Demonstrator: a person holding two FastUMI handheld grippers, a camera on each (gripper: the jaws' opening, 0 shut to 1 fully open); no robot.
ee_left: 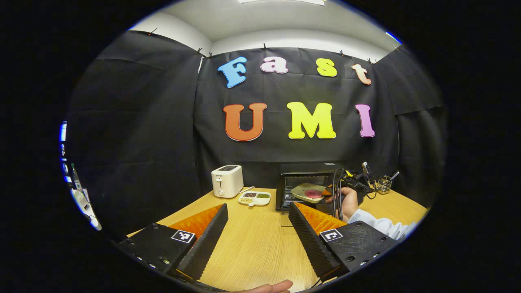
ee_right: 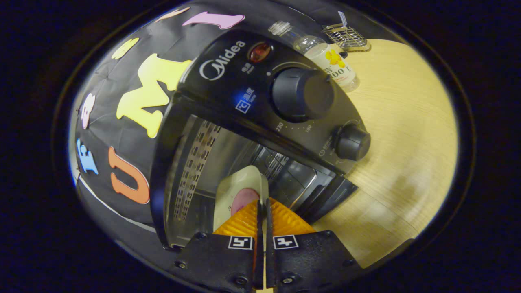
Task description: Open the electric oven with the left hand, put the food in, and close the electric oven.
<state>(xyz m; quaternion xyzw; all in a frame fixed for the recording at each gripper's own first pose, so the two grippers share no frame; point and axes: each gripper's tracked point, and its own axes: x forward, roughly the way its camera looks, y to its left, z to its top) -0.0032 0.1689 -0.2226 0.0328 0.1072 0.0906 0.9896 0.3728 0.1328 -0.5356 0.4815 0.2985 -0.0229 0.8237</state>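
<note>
Left gripper view, left hand-held gripper [ee_left: 258, 217]: two fingers spread wide apart, nothing between them, held above the wooden surface [ee_left: 260, 244].
Left gripper view, electric oven [ee_left: 309, 185]: black, at the back right of the surface against the booth wall, its door let down and the cavity open.
Left gripper view, plate [ee_left: 311, 192]: pale, carrying pink round food [ee_left: 313, 193], held level at the oven mouth.
Left gripper view, hand [ee_left: 348, 201]: the person's, in a pale sleeve, grasping the right hand-held gripper [ee_left: 327, 191] with cables running over it.
Left gripper view, toaster [ee_left: 227, 181]: white, upright, at the back of the surface, left of the oven.
Left gripper view, divided dish [ee_left: 255, 198]: white, compartments with dark, green and pale contents, just right of the toaster.
Left gripper view, wire holder [ee_left: 383, 185]: small, at the far right, with utensils in it.
Right gripper view, right hand-held gripper [ee_right: 262, 203]: fingers closed narrowly on the rim of the plate [ee_right: 240, 189], both pressing on it.
Right gripper view, food [ee_right: 244, 199]: pink, lying on the plate just ahead of the fingertips.
Right gripper view, electric oven [ee_right: 228, 101]: seen tilted, plate partly inside the open cavity; two black knobs [ee_right: 303, 94] on the control panel.
Right gripper view, bottle [ee_right: 325, 57]: clear, labelled, beside the oven on the surface [ee_right: 407, 134].
Right gripper view, wire holder [ee_right: 346, 36]: beyond the bottle.
</note>
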